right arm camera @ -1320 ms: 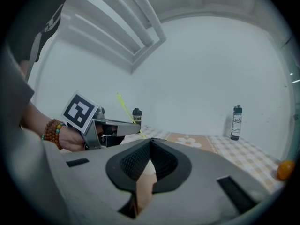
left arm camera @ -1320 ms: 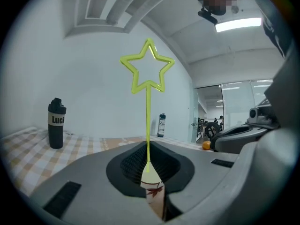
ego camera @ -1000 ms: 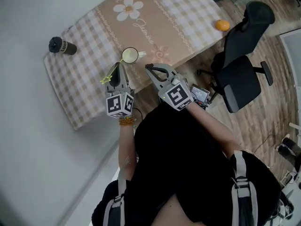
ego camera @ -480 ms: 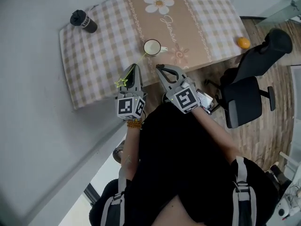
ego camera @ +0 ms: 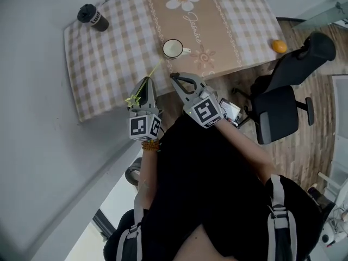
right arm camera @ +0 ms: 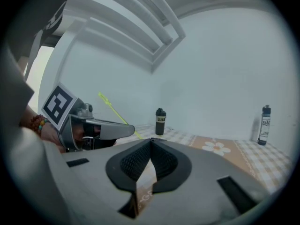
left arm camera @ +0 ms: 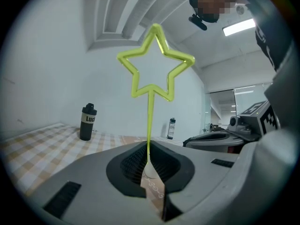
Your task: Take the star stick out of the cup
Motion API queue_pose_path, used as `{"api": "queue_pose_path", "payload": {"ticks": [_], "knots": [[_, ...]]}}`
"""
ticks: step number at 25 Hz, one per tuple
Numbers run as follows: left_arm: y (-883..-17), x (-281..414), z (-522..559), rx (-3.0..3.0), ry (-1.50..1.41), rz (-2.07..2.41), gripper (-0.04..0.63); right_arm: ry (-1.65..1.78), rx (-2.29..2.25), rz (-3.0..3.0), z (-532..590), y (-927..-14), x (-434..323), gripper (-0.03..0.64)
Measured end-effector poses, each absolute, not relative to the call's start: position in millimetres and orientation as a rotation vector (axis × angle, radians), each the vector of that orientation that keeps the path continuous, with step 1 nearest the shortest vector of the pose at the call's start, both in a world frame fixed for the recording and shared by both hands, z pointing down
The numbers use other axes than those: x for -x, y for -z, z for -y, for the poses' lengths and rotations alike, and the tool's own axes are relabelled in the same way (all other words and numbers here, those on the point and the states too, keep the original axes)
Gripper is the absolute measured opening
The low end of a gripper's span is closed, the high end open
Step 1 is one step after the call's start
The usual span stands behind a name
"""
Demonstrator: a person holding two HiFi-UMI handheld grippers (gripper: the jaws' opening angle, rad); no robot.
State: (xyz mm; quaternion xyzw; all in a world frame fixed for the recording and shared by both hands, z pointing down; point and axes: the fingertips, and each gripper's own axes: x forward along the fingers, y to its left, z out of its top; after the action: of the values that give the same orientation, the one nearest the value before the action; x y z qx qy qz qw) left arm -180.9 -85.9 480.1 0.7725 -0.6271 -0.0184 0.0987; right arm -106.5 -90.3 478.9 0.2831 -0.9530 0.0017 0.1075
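Note:
My left gripper (ego camera: 145, 82) is shut on the yellow-green star stick (ego camera: 134, 99), whose thin stem reaches toward the table and ends short of the cup. In the left gripper view the star (left arm camera: 154, 62) stands upright above the closed jaws (left arm camera: 149, 165), the stem pinched between them. The white cup (ego camera: 173, 48) stands on the checked tablecloth (ego camera: 109, 58), apart from the stick. Beside the left one, my right gripper (ego camera: 175, 78) is shut with nothing in it (right arm camera: 150, 142). The right gripper view shows the left gripper (right arm camera: 91, 128) and the stick (right arm camera: 112, 108).
A black bottle (ego camera: 92, 17) stands at the table's far left corner. A small dark bottle (right arm camera: 265, 118) stands further along the table. An orange (ego camera: 279, 46) lies near the table's right edge. A black office chair (ego camera: 283, 102) stands on the wooden floor at the right.
My left gripper has drawn back from the cup with the star stick in it, toward the table's near edge. The right gripper stayed beside it, still shut.

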Motion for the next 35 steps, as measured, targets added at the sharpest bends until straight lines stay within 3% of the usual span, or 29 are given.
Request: {"api": "queue_pose_path", "payload": {"ticks": [35], "knots": [[-496, 170, 72, -2.284, -0.041, 1.831, 0.017, -0.043, -0.927, 2.765, 82, -489, 89, 0.006]]}}
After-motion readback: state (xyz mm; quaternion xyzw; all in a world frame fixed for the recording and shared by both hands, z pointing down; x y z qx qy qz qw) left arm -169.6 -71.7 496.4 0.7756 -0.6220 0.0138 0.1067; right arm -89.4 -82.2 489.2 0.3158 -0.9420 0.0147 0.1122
